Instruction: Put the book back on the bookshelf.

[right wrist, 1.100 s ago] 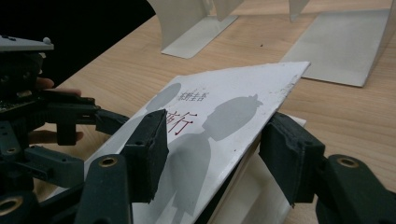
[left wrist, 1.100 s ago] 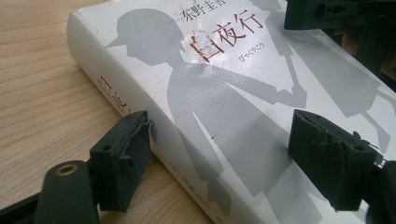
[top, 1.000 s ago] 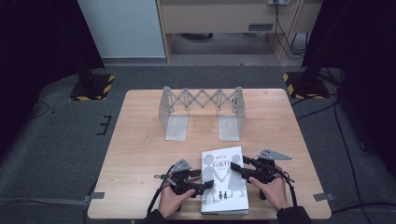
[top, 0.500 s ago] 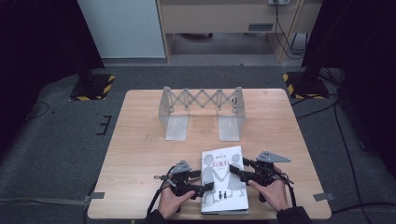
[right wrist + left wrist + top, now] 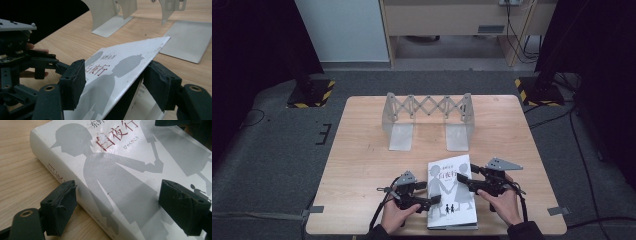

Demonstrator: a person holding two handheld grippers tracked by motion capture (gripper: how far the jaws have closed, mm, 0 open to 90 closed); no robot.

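Left gripper (image 5: 432, 200): jaws wide apart, nothing held; in the left gripper view one pad sits at the book's spine edge on the table, the other hovers over the cover.
Book (image 5: 451, 191): a thick white paperback lying flat at the near middle of the table (image 5: 362, 150), spine to the left.
Book's handling: likely fairly heavy as a block; glossy cover probably slick; the cover bends easily and could crease if pinched hard.
Where to grip: spine side for the whole block; the free right edge for the cover alone.
Right gripper (image 5: 463, 180): jaws open, straddling the cover's lifted right edge, not clamped.
Book stand (image 5: 427, 117): grey expanding rack at the far middle, well apart from the book.
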